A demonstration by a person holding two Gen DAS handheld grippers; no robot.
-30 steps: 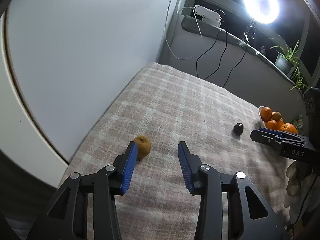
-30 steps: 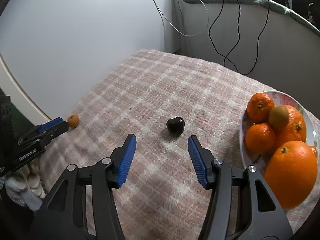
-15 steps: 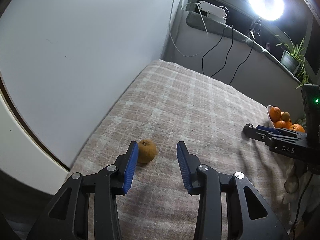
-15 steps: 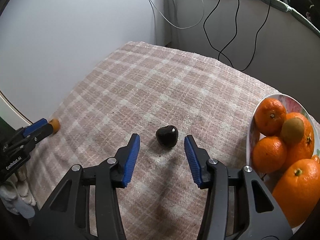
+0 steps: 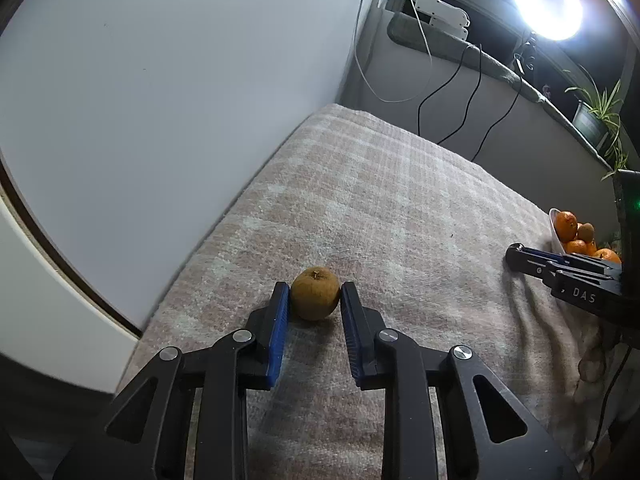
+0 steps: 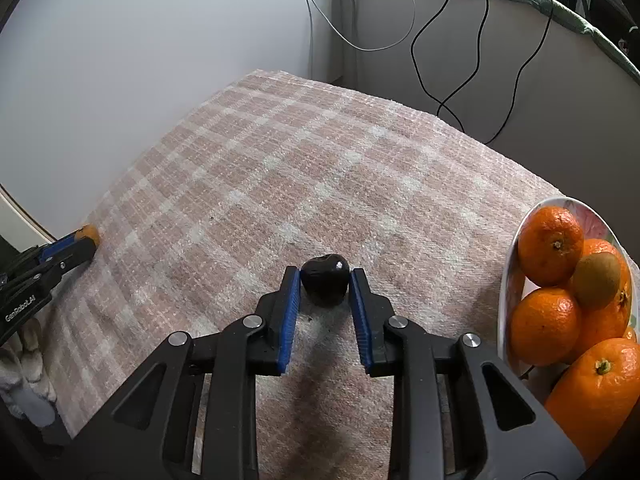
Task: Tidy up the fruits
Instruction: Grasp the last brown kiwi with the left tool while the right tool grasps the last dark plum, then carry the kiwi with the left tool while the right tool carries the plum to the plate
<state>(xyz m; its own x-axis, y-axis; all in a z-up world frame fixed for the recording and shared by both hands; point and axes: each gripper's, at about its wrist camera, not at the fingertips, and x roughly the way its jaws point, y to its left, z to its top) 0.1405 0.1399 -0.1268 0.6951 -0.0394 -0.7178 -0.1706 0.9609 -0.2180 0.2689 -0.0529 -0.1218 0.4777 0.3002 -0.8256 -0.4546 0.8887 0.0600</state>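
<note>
Wall: plain and pale, behind the desk on the left in both views.
Desk: covered by a pink and white checked cloth; all the fruit is on it.
Left gripper: its jaws have just been closing, and the blue fingers now press on both sides of a brown round fruit, which rests on the cloth near the left edge of the desk.
Right gripper: its jaws have just been closing too, and they now clamp a small, dark, shiny fruit, which lies on the cloth a little left of the bowl.
Bowl: at the right edge of the desk, holding oranges and one brown fruit.
Only in the left view: a bright ring lamp, a white power strip on the sill, and a potted plant.
Only in the right view: the inside of the bowl from close by.
Writing: "DAS" on the right gripper as seen in the left view; "GenRobot.AI" on the left gripper as seen in the right view.
</note>
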